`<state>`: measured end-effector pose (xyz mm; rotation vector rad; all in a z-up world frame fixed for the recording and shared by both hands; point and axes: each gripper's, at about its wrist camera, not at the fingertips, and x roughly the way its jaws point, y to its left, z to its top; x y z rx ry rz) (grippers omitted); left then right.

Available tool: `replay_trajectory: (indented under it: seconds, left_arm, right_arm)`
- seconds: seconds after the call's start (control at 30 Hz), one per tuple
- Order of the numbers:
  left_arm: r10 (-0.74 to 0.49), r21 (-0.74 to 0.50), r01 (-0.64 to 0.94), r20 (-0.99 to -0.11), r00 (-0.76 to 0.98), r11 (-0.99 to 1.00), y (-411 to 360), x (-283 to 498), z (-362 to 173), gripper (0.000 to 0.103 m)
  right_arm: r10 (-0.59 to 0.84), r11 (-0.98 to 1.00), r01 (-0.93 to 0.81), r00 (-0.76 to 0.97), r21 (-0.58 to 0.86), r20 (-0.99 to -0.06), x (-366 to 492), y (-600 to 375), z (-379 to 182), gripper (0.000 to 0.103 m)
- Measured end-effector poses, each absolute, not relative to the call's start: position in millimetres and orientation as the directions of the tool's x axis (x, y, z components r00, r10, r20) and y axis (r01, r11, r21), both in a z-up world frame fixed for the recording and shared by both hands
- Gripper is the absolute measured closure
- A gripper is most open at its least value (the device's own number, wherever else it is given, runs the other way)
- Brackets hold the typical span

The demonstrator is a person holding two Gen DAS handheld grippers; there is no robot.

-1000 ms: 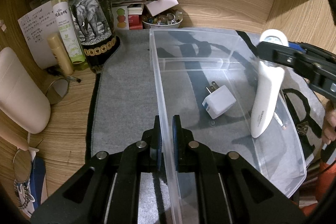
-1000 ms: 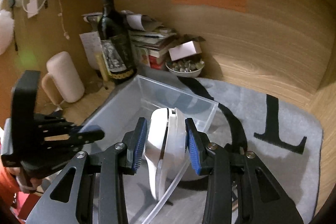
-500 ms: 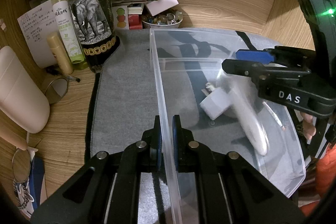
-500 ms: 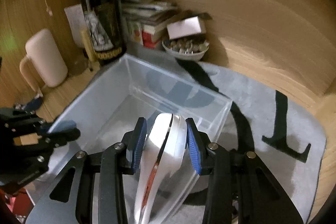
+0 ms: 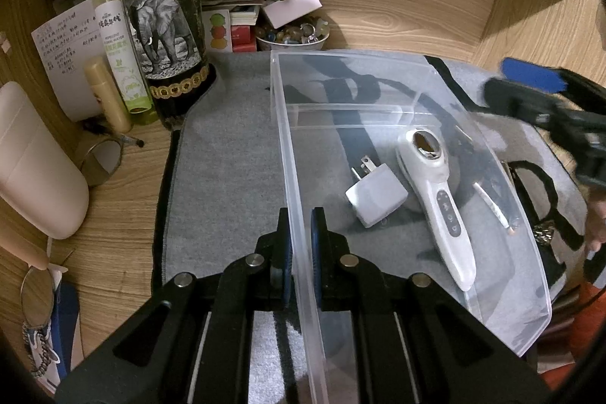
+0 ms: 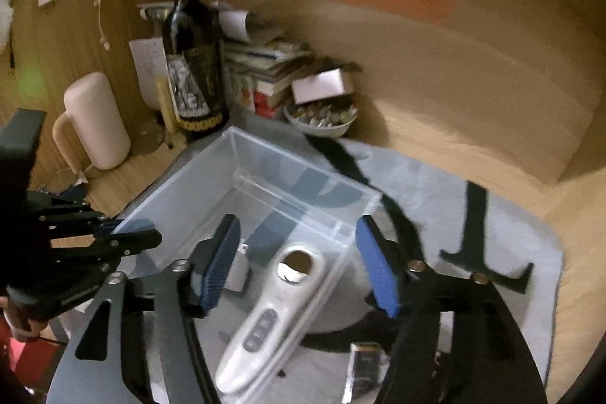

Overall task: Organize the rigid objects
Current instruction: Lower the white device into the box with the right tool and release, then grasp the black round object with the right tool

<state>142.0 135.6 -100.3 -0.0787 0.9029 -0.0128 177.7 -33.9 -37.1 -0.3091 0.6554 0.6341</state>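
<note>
A clear plastic bin (image 5: 341, 78) stands on a grey mat (image 5: 227, 169). My left gripper (image 5: 301, 245) is shut on the bin's left wall. Inside the bin lie a white handheld device (image 5: 439, 203) and a white plug adapter (image 5: 375, 197). In the right wrist view my right gripper (image 6: 299, 264) is open above the bin (image 6: 242, 177), with the white device (image 6: 272, 317) lying free below it and the adapter (image 6: 238, 271) partly hidden by the left finger. My right gripper also shows at the right edge of the left wrist view (image 5: 541, 105).
A dark wine bottle (image 5: 163, 21), a green spray bottle (image 5: 117, 40), a small yellow tube (image 5: 106, 93), books and a bowl of beads (image 5: 291, 36) crowd the back left corner. A cream mug (image 5: 34, 165) stands left. Wooden walls close the back and right.
My right gripper carried the white device into the bin, opened and let it go, then drew back up and right. The device now lies flat beside the adapter. My left gripper stayed put.
</note>
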Motion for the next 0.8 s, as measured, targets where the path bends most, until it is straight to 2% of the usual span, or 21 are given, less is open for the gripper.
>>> replay_trajectory:
  seconds: [0.2,0.57,0.8]
  left_arm:
    - [-0.038,-0.062,-0.018,-0.785,0.619,0.998,134.0,142.5,-100.3,0.095]
    - [-0.025,-0.048,-0.020,-0.784,0.620,0.999,133.1,142.3,-101.3,0.095]
    - [-0.024,-0.045,-0.018,-0.788,0.615,0.999,133.6,141.8,-102.8,0.095]
  right_arm:
    - [0.414,0.816,-0.574,0.671,-0.077,-0.615,164.3,-69.7,-24.3,0.022]
    - [0.259,0.902,-0.420,0.708,-0.098,-0.657,148.4,-142.7,-47.5,0.022]
    - [0.222,0.937,-0.349,0.648,-0.025,-0.729,136.2,-177.2,-82.7,0.022]
